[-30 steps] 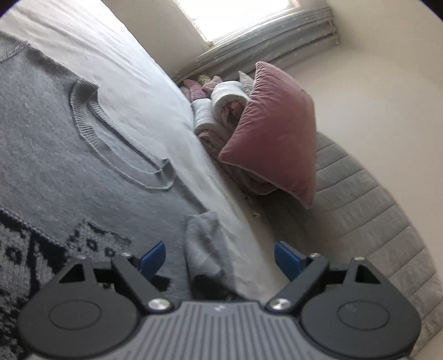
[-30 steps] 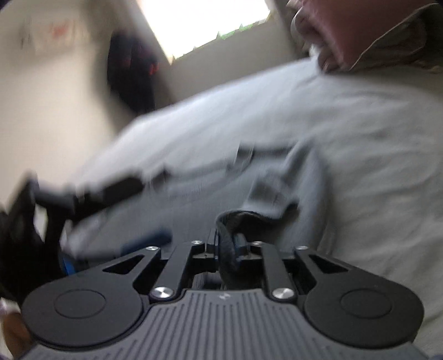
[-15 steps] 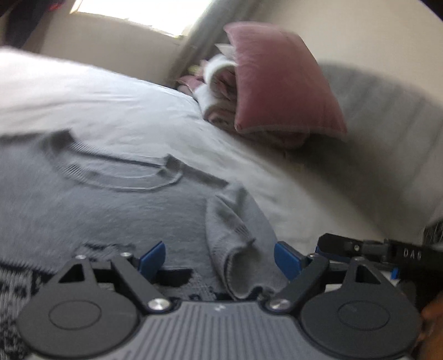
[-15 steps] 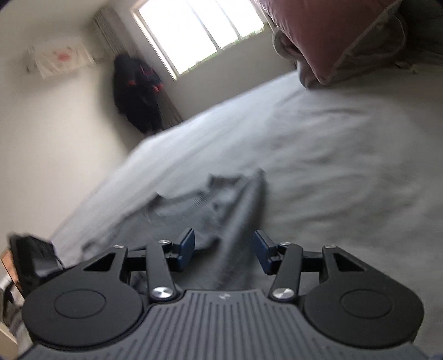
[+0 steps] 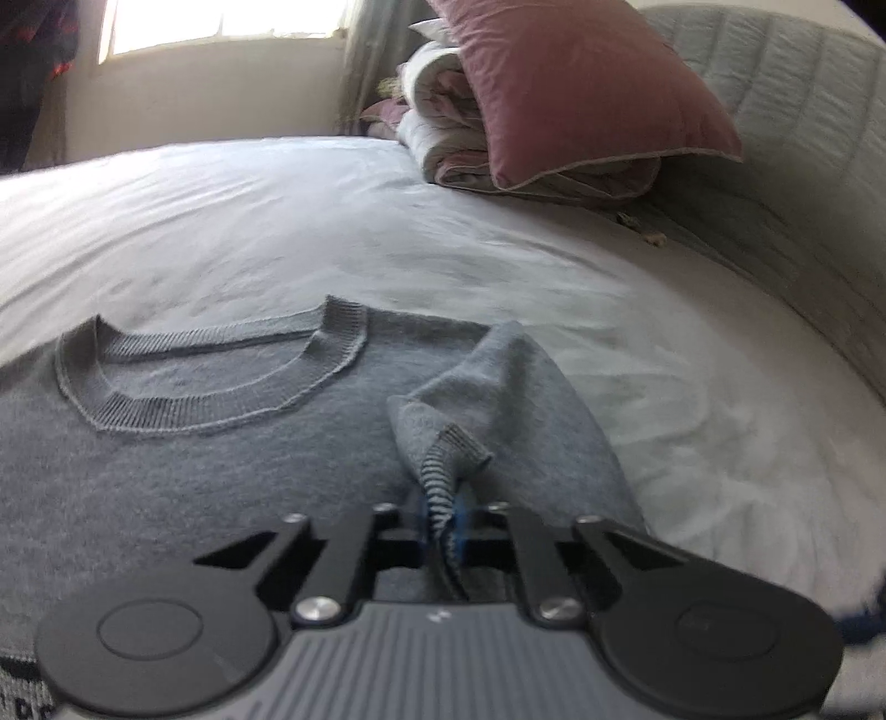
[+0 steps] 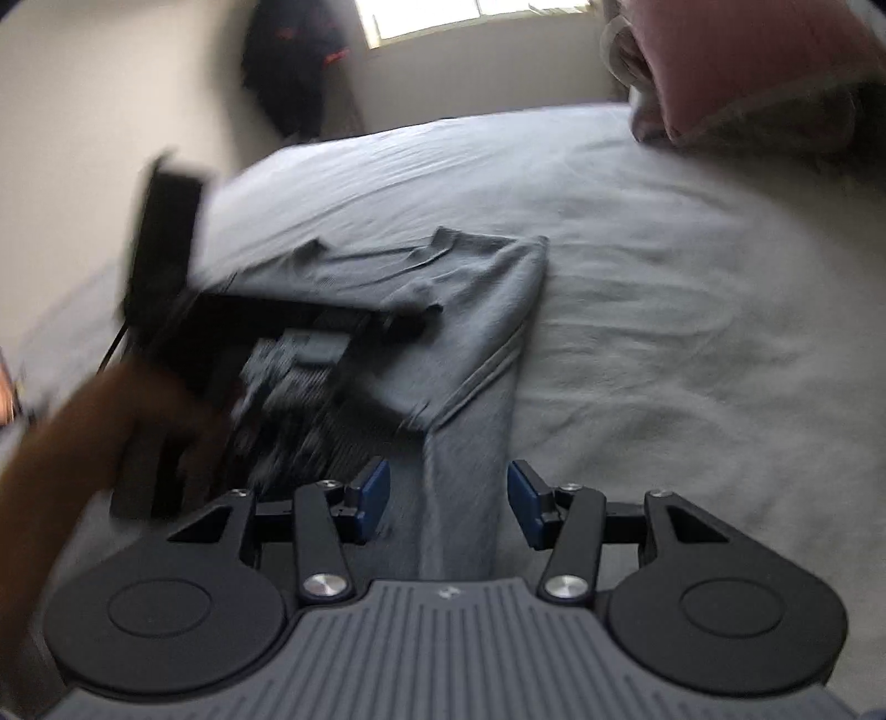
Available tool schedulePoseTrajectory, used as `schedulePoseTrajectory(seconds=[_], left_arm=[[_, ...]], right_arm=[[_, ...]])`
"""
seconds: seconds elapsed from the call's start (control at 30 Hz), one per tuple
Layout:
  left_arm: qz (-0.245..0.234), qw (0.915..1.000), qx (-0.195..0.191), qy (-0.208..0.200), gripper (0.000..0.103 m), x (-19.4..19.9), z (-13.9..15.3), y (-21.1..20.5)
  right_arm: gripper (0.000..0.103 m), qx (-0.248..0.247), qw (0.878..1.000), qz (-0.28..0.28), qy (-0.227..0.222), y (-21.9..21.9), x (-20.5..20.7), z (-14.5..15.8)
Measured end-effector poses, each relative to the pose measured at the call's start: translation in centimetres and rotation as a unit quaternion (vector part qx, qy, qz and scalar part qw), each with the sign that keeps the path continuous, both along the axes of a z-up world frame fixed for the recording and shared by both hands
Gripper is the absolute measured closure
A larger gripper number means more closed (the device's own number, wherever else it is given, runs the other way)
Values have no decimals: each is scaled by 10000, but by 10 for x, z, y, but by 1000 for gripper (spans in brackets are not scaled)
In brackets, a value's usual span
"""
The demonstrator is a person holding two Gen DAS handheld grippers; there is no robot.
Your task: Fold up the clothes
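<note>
Grey knit sweater (image 5: pixel 183 471) on bed (image 5: pixel 277 221), cuff (image 5: pixel 443 493) pinched by left gripper (image 5: pixel 443 518); right gripper (image 6: pixel 448 498) fingers spread; no legible writing.

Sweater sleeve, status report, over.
Left gripper shut on sleeve cuff. Right gripper open, straddling the sleeve. Grey sweater flat on bed. Nothing obstructing.

Wrinkled pale bed sheet (image 5: pixel 387 221), maroon pillow (image 5: pixel 576 88) on folded bedding (image 5: pixel 437 116), quilted grey headboard (image 5: pixel 786 138), bright window (image 5: pixel 221 22), dark garment (image 6: pixel 293 72) hanging on wall
</note>
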State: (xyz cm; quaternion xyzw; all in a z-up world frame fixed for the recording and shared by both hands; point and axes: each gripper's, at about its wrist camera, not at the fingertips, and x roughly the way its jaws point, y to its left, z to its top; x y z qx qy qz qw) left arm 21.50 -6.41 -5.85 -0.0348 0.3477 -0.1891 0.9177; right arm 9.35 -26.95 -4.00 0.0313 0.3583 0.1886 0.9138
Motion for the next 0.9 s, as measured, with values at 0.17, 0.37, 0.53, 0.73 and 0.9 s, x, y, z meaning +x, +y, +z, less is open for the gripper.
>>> schedulePoseTrajectory(seconds=[0.17, 0.37, 0.53, 0.73, 0.9], left_arm=[[138, 9989, -455, 48, 98, 3, 7, 13], [202, 9950, -976, -74, 98, 7, 13, 25], [384, 9948, -911, -266, 98, 14, 23, 31], [832, 9940, -703, -67, 88, 32, 14, 44], [1047, 9918, -723, 138, 64, 13, 21, 58]], right_arm=[[81, -814, 9964, 234, -59, 18, -34, 2], [97, -848, 9964, -26, 72, 21, -40, 1], [97, -7, 9997, -28, 238, 27, -26, 17], [91, 487, 9965, 180, 655, 52, -2, 10], [87, 812, 9941, 148, 698, 39, -8, 14]])
